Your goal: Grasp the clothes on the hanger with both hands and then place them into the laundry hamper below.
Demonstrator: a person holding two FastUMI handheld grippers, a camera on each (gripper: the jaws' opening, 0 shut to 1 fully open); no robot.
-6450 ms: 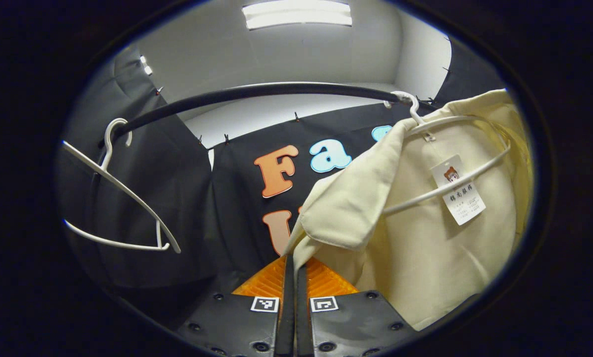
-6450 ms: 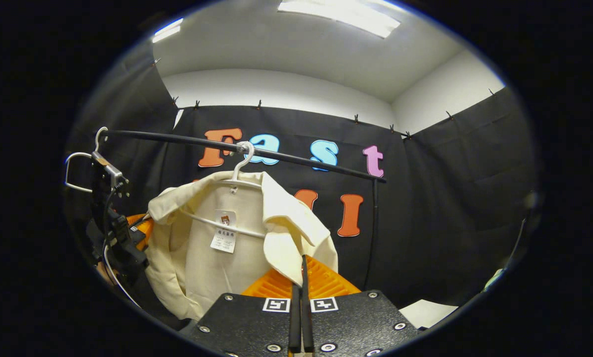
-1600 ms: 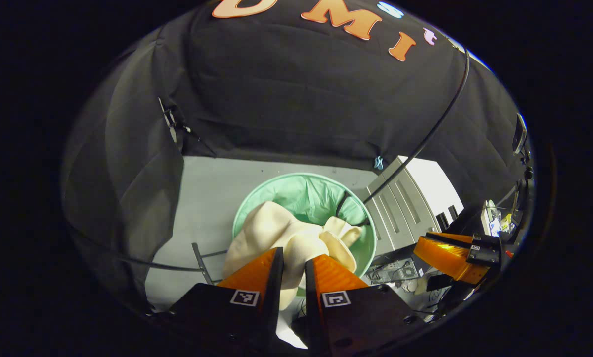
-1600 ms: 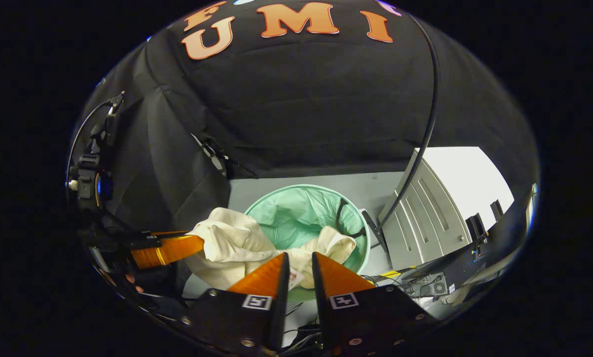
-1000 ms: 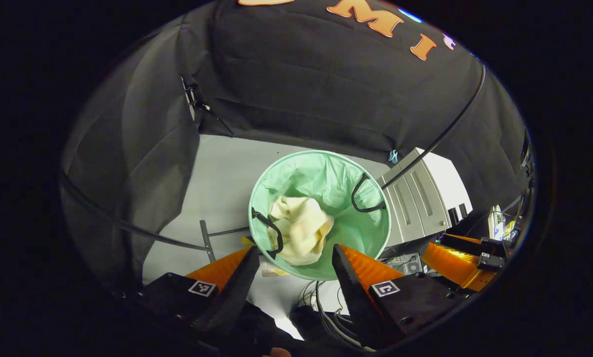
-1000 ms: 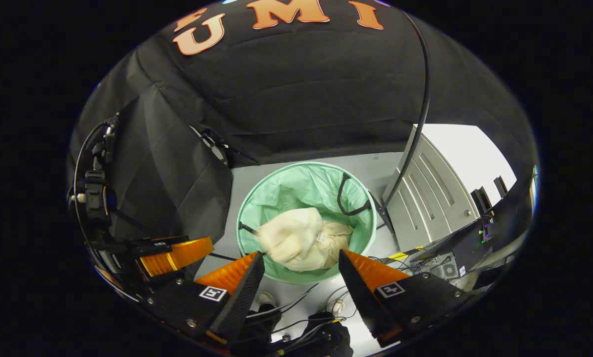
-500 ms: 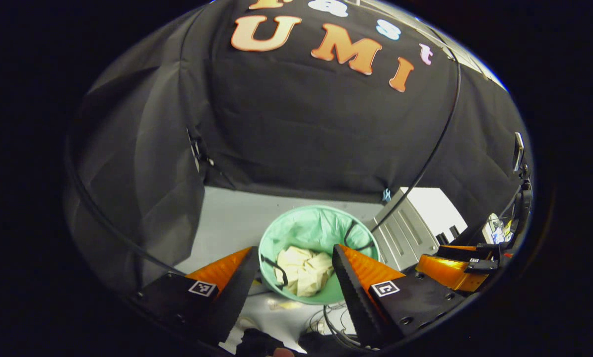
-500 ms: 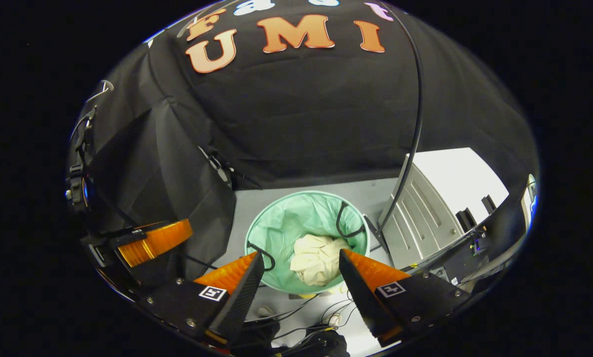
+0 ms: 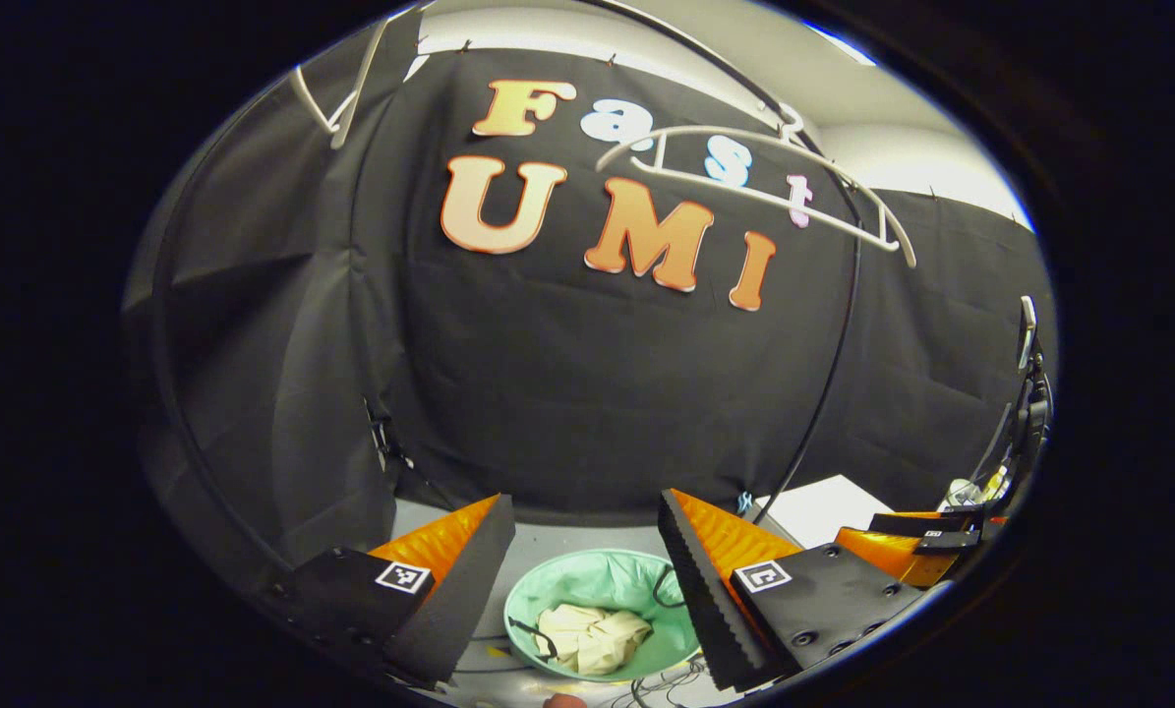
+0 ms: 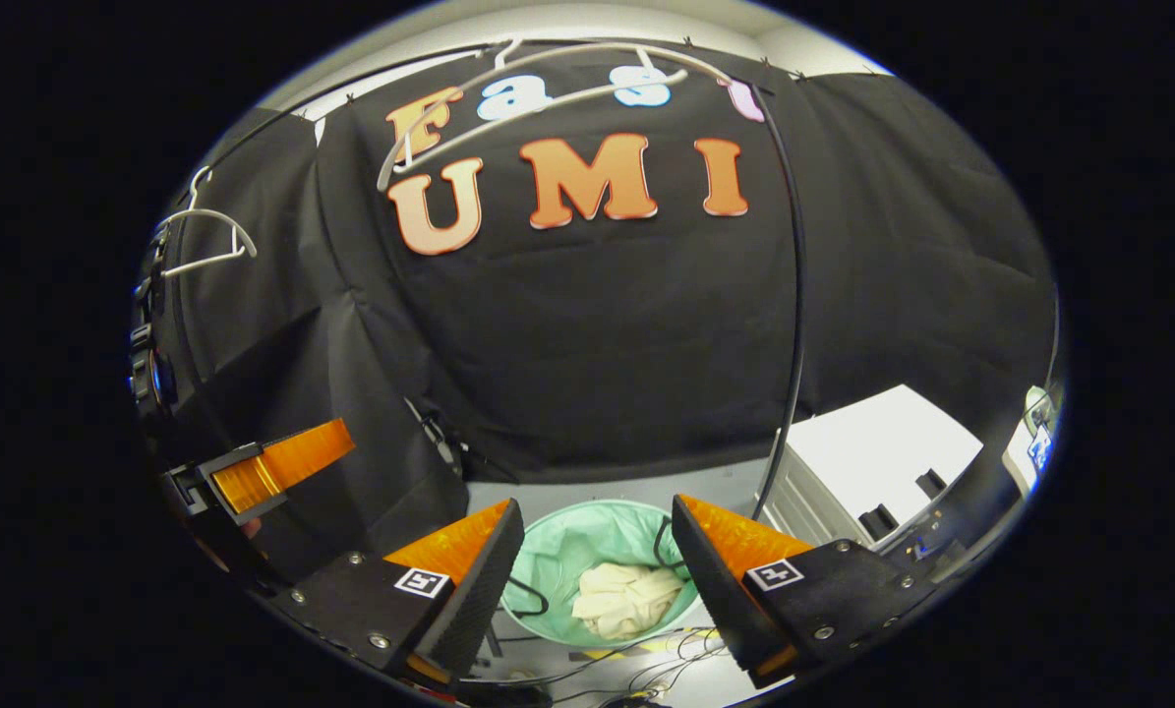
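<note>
The cream garment (image 9: 589, 635) (image 10: 628, 598) lies crumpled inside the round green laundry hamper (image 9: 548, 590) (image 10: 556, 556) on the floor far below. My left gripper (image 9: 585, 503) is open, high above the hamper, nothing between its fingers. My right gripper (image 10: 595, 509) is open too, also well above the hamper. A bare white hanger (image 9: 774, 182) (image 10: 508, 93) hangs on the black rail (image 9: 695, 49). The right gripper shows in the left gripper view at the right edge (image 9: 902, 541); the left gripper shows in the right gripper view at the left (image 10: 263, 467).
A second bare white hanger (image 9: 336, 93) (image 10: 204, 241) hangs farther left on the rail. The rail's black upright (image 9: 828, 393) (image 10: 793, 324) stands right of the hamper. A white cabinet (image 9: 823, 506) (image 10: 872, 462) sits at the right. Cables (image 10: 636, 659) lie on the floor near the hamper.
Both grippers let go of the garment, which dropped into the hamper. Since then both have risen and tilted upward, so the hamper shrank low in view and the hangers came into sight.
</note>
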